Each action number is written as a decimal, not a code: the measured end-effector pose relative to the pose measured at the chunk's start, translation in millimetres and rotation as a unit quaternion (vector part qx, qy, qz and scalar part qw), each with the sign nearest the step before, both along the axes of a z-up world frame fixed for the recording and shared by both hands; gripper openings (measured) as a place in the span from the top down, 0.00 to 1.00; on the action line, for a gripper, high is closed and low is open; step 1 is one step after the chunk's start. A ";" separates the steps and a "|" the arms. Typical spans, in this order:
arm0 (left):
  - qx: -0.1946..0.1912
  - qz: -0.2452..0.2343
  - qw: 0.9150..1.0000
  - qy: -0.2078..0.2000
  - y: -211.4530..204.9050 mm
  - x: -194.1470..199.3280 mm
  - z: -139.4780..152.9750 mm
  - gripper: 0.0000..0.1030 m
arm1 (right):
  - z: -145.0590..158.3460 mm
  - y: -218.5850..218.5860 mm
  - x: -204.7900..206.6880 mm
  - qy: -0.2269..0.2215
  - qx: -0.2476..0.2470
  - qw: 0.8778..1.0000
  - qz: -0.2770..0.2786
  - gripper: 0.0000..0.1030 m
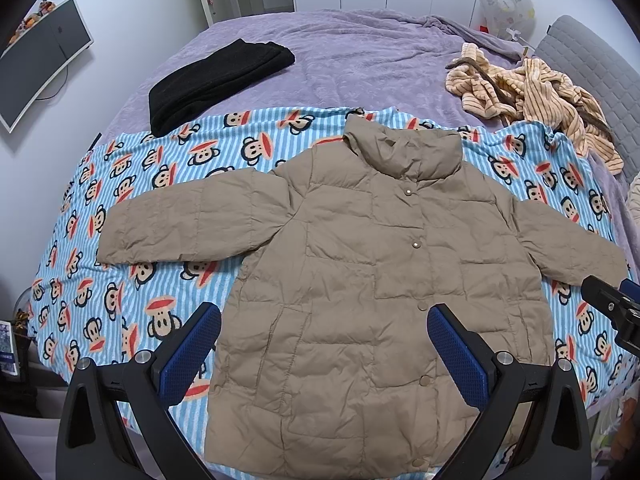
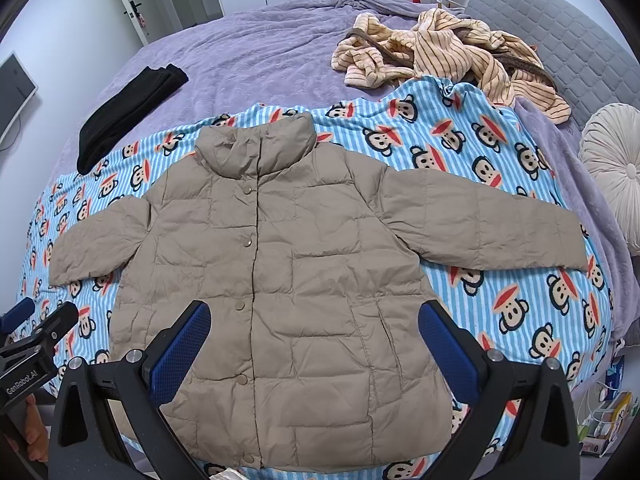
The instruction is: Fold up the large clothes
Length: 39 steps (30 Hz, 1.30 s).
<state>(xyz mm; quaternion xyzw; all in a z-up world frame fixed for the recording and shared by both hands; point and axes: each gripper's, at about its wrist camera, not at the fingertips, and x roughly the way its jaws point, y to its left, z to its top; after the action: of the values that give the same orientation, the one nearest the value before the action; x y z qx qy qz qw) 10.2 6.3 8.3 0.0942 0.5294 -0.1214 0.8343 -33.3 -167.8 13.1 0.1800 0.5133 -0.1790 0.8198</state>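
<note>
A tan quilted puffer jacket point(image 1: 360, 272) point(image 2: 280, 272) lies flat and buttoned on a blue striped monkey-print blanket point(image 1: 132, 288) point(image 2: 500, 280), collar away from me and both sleeves spread out sideways. My left gripper point(image 1: 324, 320) hovers open above the jacket's lower left half, nothing between its blue pads. My right gripper point(image 2: 314, 318) hovers open above the lower right half, also empty. The right gripper's tip point(image 1: 612, 304) shows at the right edge of the left wrist view. The left gripper point(image 2: 36, 332) shows at the left edge of the right wrist view.
The blanket covers a bed with a purple cover point(image 1: 360, 60) point(image 2: 260, 60). A folded black garment point(image 1: 212, 80) point(image 2: 128, 108) lies at the back left. A crumpled beige striped garment point(image 1: 536, 96) point(image 2: 448, 52) lies at the back right beside a grey headboard point(image 2: 560, 32). A round cushion point(image 2: 616, 168) is at the right.
</note>
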 end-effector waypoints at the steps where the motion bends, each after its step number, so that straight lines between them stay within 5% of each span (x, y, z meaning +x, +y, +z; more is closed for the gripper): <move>1: 0.000 0.000 1.000 0.000 -0.1 0.0 0.0 0.00 | 0.2 0.4 0.1 0.000 0.000 1.000 0.000 0.00; 39: 0.002 0.000 1.000 0.001 -1.9 1.3 1.3 0.00 | 0.2 1.6 2.8 0.000 0.003 1.000 -0.001 0.00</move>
<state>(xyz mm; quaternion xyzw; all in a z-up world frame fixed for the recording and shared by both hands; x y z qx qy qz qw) 11.5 4.4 9.6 0.0957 0.5305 -0.1207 0.8336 -30.4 -166.1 13.3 0.1824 0.5137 -0.1782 0.8192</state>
